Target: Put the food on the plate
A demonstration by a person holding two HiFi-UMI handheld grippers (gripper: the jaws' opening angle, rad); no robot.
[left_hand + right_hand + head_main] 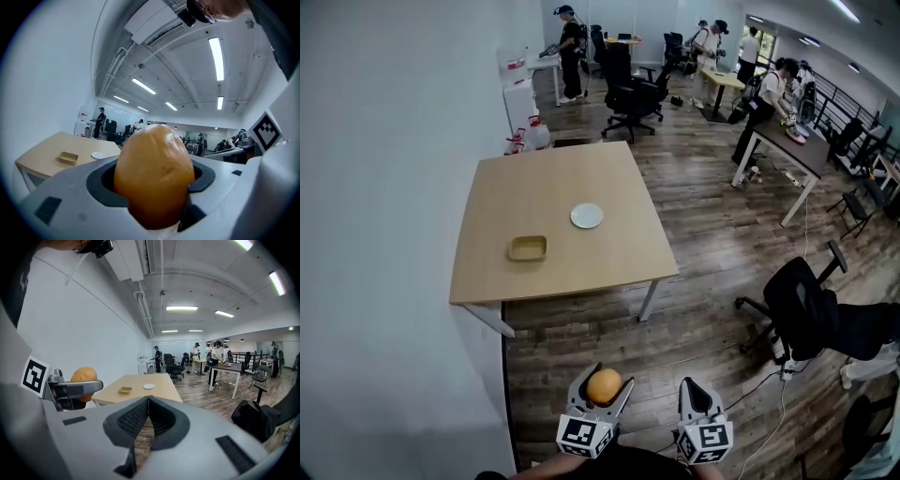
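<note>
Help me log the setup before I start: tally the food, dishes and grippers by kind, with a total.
orange food item: 1, clamped in the left gripper
white plate: 1
tan tray: 1
grippers: 2, the left gripper and the right gripper, which is shut and empty
total: 5

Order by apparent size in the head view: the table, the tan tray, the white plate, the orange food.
1. Table.
2. Tan tray, only slightly larger.
3. White plate.
Orange food looks similar to both, but it is far nearer the camera, so unranked.
</note>
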